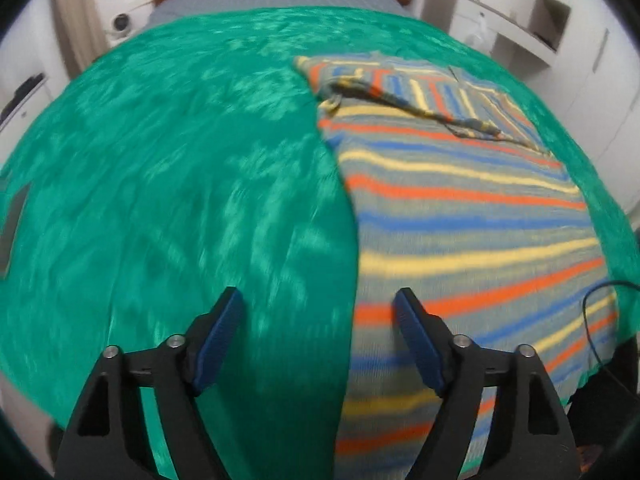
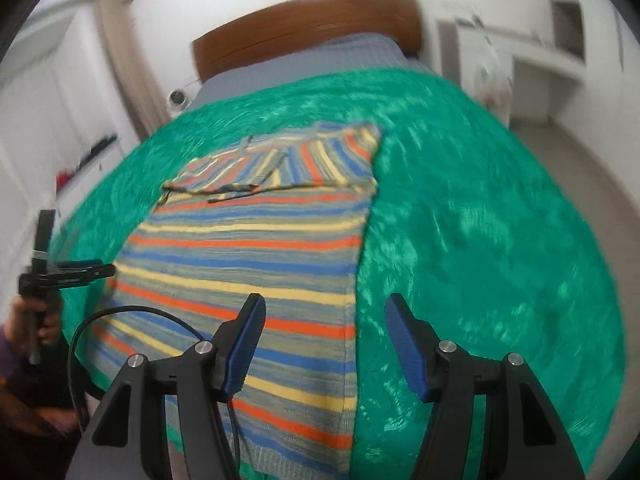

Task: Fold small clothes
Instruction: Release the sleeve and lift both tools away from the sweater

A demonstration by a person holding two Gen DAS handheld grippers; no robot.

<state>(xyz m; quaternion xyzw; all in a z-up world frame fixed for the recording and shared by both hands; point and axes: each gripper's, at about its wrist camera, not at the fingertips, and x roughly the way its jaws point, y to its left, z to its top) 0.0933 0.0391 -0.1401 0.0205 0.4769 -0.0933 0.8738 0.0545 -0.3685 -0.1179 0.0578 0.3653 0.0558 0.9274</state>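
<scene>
Garment: striped knit top [image 1: 460, 216] lies flat on green blanket [image 1: 160, 160] over the bed; sleeves look folded in across the upper part, so side folds seem done, judging by the straight long edges.
Garment position: toward the right half of blanket in left wrist view, hem end nearest the cameras, collar end toward wooden headboard [image 2: 308, 28].
Left gripper: [image 1: 318, 320] released, jaws wide apart, nothing between them; hovers above the near left edge of top, one finger over blanket, the other over stripes.
Right gripper: [image 2: 324, 328] released too, jaws spread, empty; straddles the near right edge of top [image 2: 256, 256].
Why held so: each gripper lined up on one hem-side corner, likely to pinch both and carry hem toward collar for the cross fold.
Edges: left long edge and right long edge both straight and exposed, easy to pinch; hem partly hidden under the fingers.
Open room: plenty of bare blanket left and right of top; path toward collar unobstructed.
Snag risk: black cable [image 2: 120, 320] loops over the near left part of top, may catch in the fold.
Blur: both views motion-blurred, contact with fabric cannot be told.
</scene>
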